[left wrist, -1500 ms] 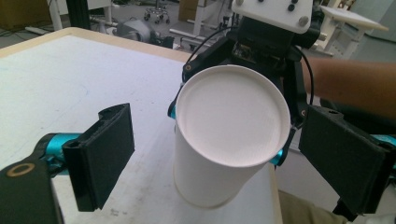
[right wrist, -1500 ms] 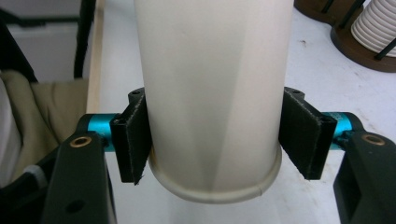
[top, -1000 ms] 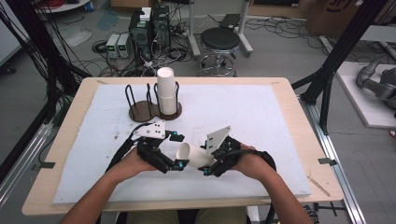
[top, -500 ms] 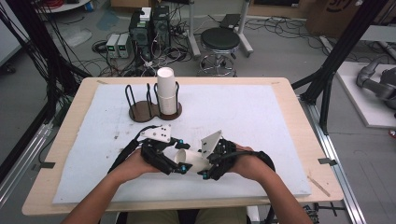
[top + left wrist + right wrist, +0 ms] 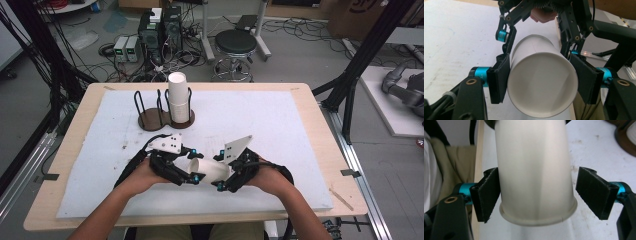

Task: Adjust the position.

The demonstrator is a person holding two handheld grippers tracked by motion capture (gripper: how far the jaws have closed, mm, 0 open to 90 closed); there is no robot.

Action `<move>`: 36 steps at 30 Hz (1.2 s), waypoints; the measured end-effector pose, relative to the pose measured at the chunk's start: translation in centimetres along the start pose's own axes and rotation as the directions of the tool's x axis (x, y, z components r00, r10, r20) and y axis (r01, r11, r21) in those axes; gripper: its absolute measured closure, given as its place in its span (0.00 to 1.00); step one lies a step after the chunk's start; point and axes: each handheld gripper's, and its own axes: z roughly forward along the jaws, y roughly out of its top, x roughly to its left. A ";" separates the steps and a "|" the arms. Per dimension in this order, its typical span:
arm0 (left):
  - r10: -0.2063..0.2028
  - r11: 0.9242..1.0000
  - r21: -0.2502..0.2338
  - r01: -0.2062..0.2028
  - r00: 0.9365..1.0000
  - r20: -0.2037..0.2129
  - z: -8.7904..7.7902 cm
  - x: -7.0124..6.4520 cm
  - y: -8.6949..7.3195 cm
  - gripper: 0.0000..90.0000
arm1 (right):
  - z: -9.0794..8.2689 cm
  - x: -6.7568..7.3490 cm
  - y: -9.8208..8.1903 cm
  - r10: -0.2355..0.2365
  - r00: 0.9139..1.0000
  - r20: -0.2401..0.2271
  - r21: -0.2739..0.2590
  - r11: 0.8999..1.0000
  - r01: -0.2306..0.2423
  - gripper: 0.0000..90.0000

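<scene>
A white paper cup [image 5: 212, 170] lies on its side just above the white mat, between my two grippers near the table's front. My left gripper [image 5: 192, 175] has just been closing and is shut on the cup [image 5: 541, 77], with both pads [image 5: 499, 80] pressed against its sides. My right gripper [image 5: 225, 181] has just been opening. In the right gripper view its jaws straddle the cup's other end [image 5: 534, 170]; the right-hand pad [image 5: 596, 192] stands clearly off the wall and the other sits right beside it. The right gripper [image 5: 539, 46] also appears beyond the cup in the left gripper view.
A brown cup holder [image 5: 150, 120] with black wire loops stands at the back left of the mat, with a stack of white cups [image 5: 179, 97] in its right slot. The wooden table edge [image 5: 310, 215] is close in front. A stool [image 5: 235, 45] and electronics sit on the floor beyond.
The left jaws closed onto the cup, which the right gripper held before. The right jaws then spread away from it. Both hands stayed nearly in place.
</scene>
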 end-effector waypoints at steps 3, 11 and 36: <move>-0.004 1.000 -0.019 0.004 1.000 0.000 -0.2 0.1 -0.2 0.39 | -0.4 0.0 -0.2 0.022 1.000 0.007 -0.048 0.999 -0.021 0.23; -0.027 0.995 -0.097 0.024 0.999 -0.028 -1.0 0.4 -1.3 0.39 | -1.4 0.1 -1.2 0.070 0.997 0.034 -0.164 0.984 -0.064 0.23; -0.060 0.960 -0.277 0.043 0.997 -0.055 -3.1 0.7 -3.4 0.39 | -2.5 0.5 -4.6 0.219 0.973 0.079 -0.339 0.923 -0.181 0.23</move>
